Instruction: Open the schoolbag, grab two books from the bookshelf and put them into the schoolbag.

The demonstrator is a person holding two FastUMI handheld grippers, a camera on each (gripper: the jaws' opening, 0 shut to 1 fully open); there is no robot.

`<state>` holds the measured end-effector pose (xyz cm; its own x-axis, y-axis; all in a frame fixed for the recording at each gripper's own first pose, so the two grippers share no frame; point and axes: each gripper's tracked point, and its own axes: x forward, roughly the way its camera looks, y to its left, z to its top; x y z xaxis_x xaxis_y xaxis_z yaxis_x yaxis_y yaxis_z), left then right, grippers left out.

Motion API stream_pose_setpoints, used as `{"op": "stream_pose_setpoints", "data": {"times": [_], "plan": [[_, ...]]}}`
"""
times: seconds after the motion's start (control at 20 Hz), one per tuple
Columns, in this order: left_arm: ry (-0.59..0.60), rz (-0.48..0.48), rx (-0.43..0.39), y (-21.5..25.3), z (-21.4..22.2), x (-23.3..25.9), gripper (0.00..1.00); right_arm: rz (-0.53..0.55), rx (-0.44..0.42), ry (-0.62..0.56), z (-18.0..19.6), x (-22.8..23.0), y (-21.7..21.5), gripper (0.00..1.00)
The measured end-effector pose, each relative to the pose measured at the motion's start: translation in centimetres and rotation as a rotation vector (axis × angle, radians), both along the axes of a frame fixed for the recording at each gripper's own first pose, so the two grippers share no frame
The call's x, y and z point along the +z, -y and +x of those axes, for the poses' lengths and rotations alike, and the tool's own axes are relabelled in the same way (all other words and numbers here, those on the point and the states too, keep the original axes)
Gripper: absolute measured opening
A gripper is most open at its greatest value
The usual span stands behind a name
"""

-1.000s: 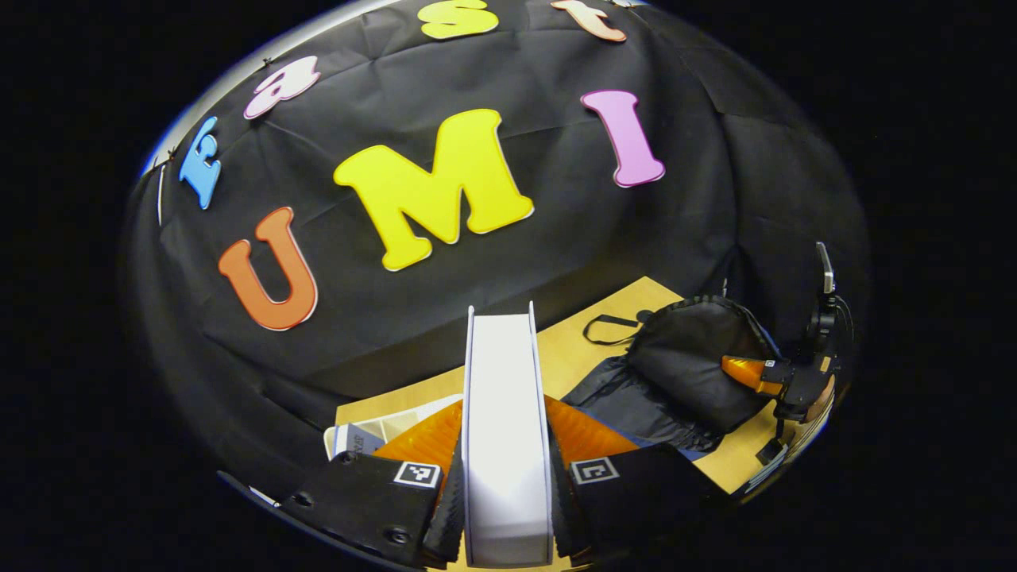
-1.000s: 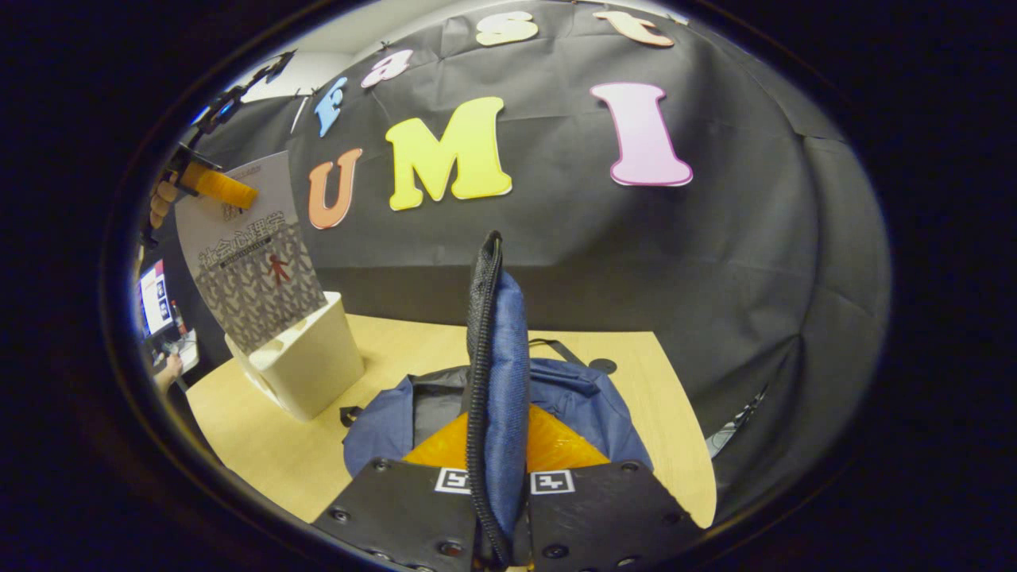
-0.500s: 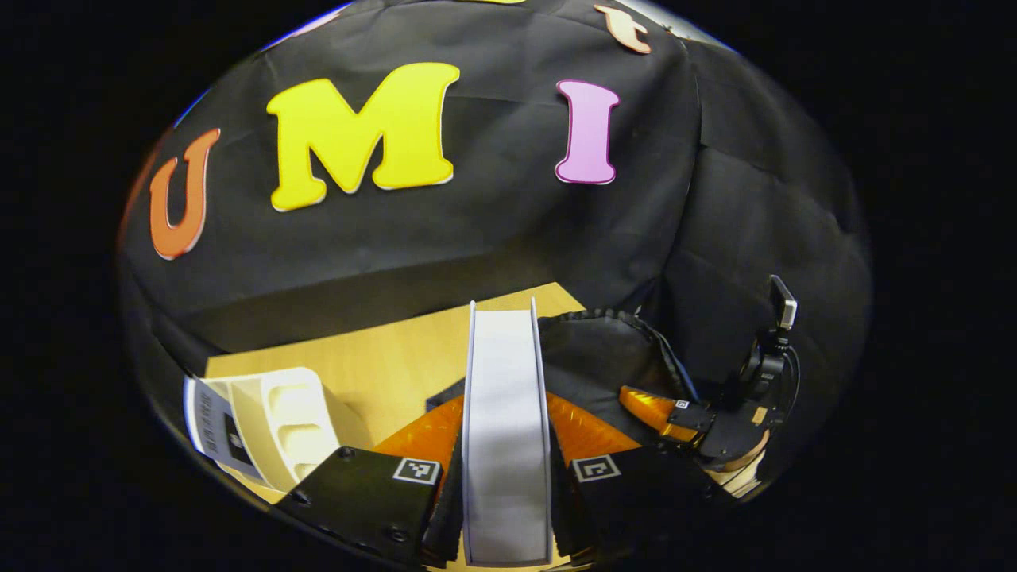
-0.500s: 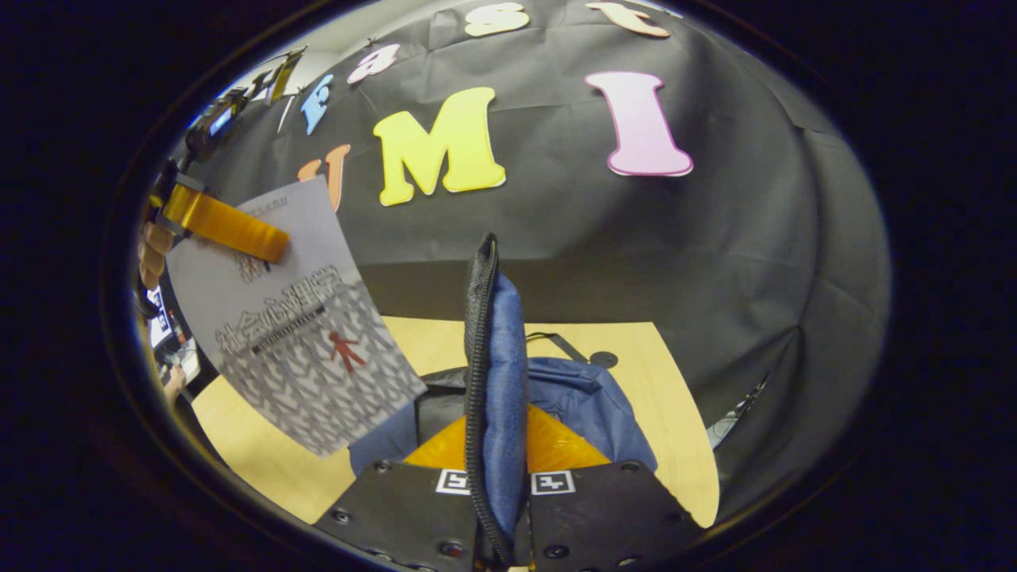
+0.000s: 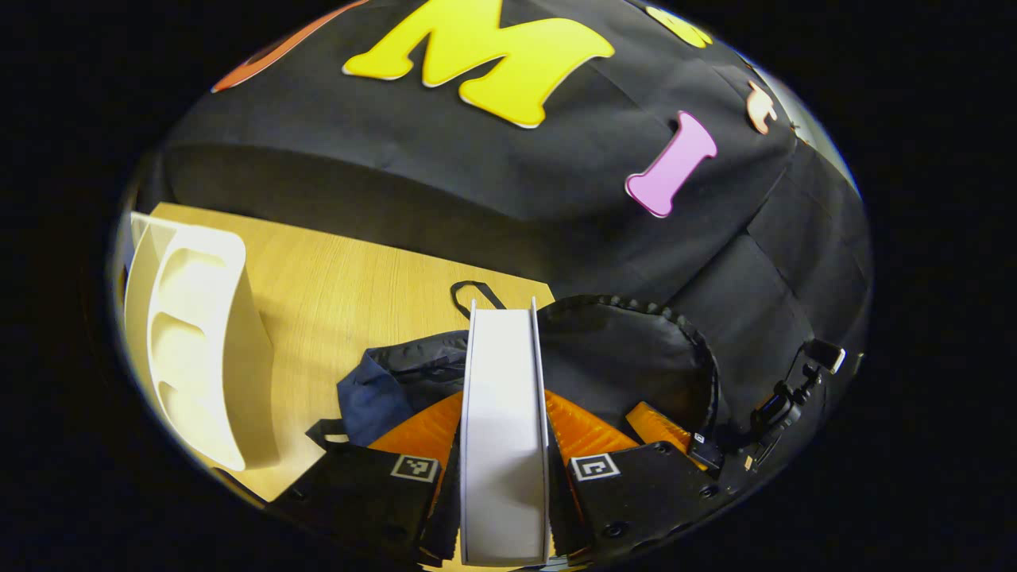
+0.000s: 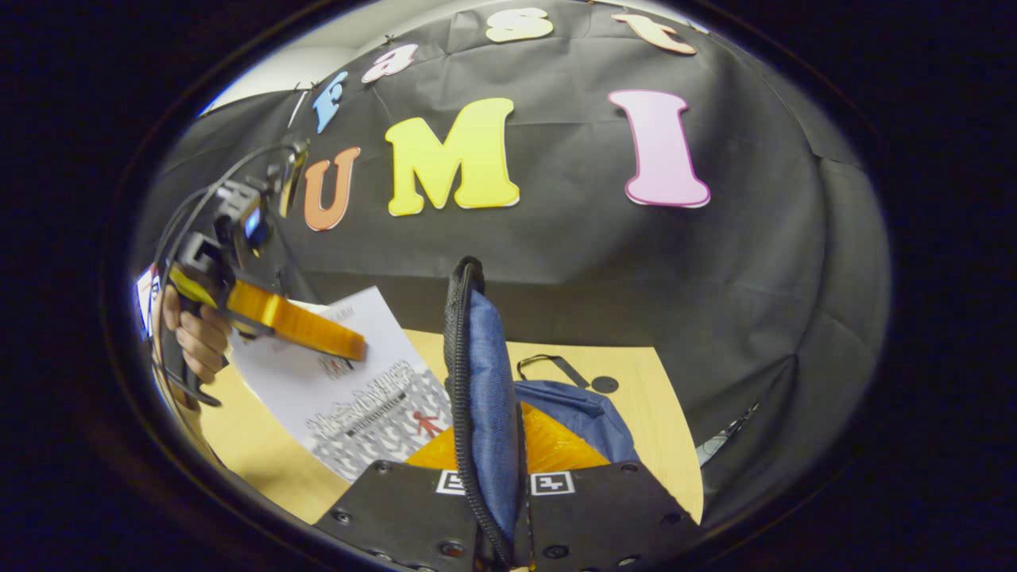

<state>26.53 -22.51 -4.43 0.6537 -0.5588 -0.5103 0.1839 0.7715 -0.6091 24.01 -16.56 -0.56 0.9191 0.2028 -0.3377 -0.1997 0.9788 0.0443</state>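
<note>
blue schoolbag flap (image 6: 489,413) pinched in right gripper (image 6: 500,469); left gripper (image 5: 504,445) clamps book (image 5: 504,429), seemingly above the bag.

Navy schoolbag (image 6: 489,413), white book (image 5: 503,429) with grey-patterned cover, cream bookshelf (image 5: 195,349)

Schoolbag (image 5: 620,357) lies on table (image 5: 334,278), bookshelf (image 5: 191,342) to its left.

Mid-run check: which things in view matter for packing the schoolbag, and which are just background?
Job:
book, clamped in left gripper
schoolbag, its flap held up by right gripper
bookshelf

Lying about:
table
booth cloth wall
</note>
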Motion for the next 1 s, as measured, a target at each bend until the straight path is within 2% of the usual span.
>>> {"op": "stream_pose_setpoints", "data": {"times": [0.05, 0.15, 0.35, 0.4, 0.45, 0.5, 0.65, 0.7, 0.85, 0.9, 1.0], "plan": [[-0.025, -0.071, 0.019, 0.3, 0.2, -0.8, 0.46, -0.001, 0.004, 0.003, 0.2, 0.3, -0.5, 0.05], [-0.066, -0.175, 0.057, 0.6, 1.1, -2.1, 0.46, -0.002, 0.015, 0.016, 0.2, 0.9, -1.5, 0.05], [-0.1, -0.318, 0.128, 1.5, 2.6, -3.7, 0.46, 0.04, 0.015, 0.037, 0.6, 2.1, -2.0, 0.05], [-0.095, -0.347, 0.158, 1.5, 3.0, -4.3, 0.51, 0.065, 0.019, 0.036, 0.6, 2.1, -2.5, 0.05], [-0.086, -0.38, 0.196, 1.8, 3.6, -4.7, 0.46, 0.08, 0.022, 0.034, 0.7, 2.1, -2.8, 0.05], [-0.077, -0.407, 0.22, 2.1, 3.9, -5.2, 0.46, 0.093, 0.021, 0.031, 0.7, 2.1, -2.8, 0.05], [-0.045, -0.43, 0.199, 4.8, 4.5, -7.5, 0.47, 0.12, 0.03, 0.032, 0.9, 2.2, -3.3, 0.05], [-0.048, -0.468, 0.193, 5.9, 4.9, -8.0, 0.51, 0.12, 0.032, 0.034, 0.8, 2.3, -3.5, 0.05], [-0.073, -0.533, 0.151, 8.3, 4.7, -10.0, 0.47, 0.081, 0.034, 0.056, 0.8, 2.8, -4.1, 0.05], [-0.087, -0.541, 0.148, 8.7, 4.7, -10.7, 0.51, 0.064, 0.034, 0.057, 0.9, 2.6, -4.3, 0.05], [-0.069, -0.538, 0.14, 9.8, 4.7, -11.5, 0.41, 0.069, 0.041, 0.047, 0.9, 2.4, -4.9, 0.05]]}}
